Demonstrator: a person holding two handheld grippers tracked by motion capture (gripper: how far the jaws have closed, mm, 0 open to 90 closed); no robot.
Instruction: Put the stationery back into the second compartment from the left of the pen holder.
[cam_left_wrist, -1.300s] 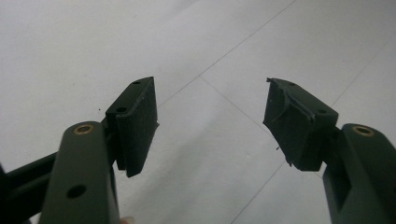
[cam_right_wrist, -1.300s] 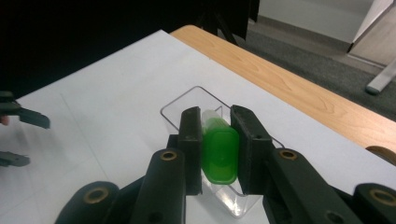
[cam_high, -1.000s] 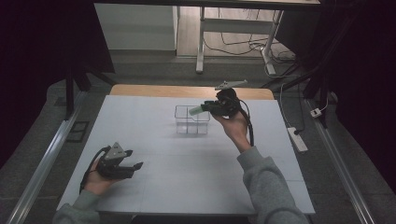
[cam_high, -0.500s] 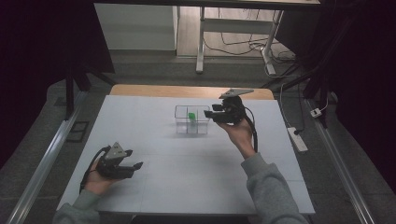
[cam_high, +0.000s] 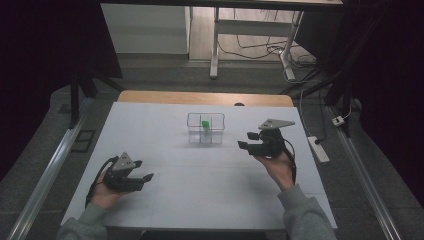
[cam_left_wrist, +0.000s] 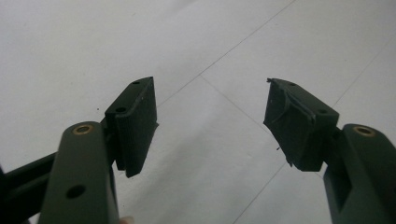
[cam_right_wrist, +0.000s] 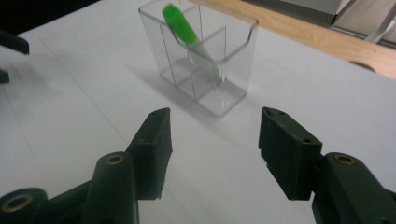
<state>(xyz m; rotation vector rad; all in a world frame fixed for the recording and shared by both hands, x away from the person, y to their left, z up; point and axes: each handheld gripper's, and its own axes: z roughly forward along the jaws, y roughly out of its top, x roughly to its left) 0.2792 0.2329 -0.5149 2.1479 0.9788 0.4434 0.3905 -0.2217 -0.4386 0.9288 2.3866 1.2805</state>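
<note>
Clutter is scarce on the white table (cam_high: 200, 185): a clear plastic organizer (cam_high: 205, 128) stands near its far middle, and nothing lies between it and either gripper. Beyond the white surface runs a strip of bare wood (cam_high: 150, 97), and off the table's right edge a power strip (cam_high: 318, 148) lies on the floor, with cables and a grey stand leg (cam_high: 215, 45) farther back.

The right gripper (cam_high: 250, 140) hangs just right of the organizer, apart from it, jaws pointing towards it. Its jaws have just been opening and now stand moderately wide with only bare table between them. The left gripper (cam_high: 142, 170) rests low at the near left, well apart from the organizer, jaws spread wide and holding nothing.

From the high view the green-capped tube (cam_high: 204, 124) is a small green spot inside the organizer. The right gripper view gives more: the tube (cam_right_wrist: 187, 35) leans tilted in a rear compartment, green cap uppermost against the back wall, its pale body slanting down to the floor of the organizer (cam_right_wrist: 219, 88), whose thin dividers show clearly. That view also catches the right gripper's own pads (cam_right_wrist: 289, 149) empty. The left gripper view looks past its gripper (cam_left_wrist: 210, 116) onto plain table (cam_left_wrist: 224, 56) crossed by faint seams.
</note>
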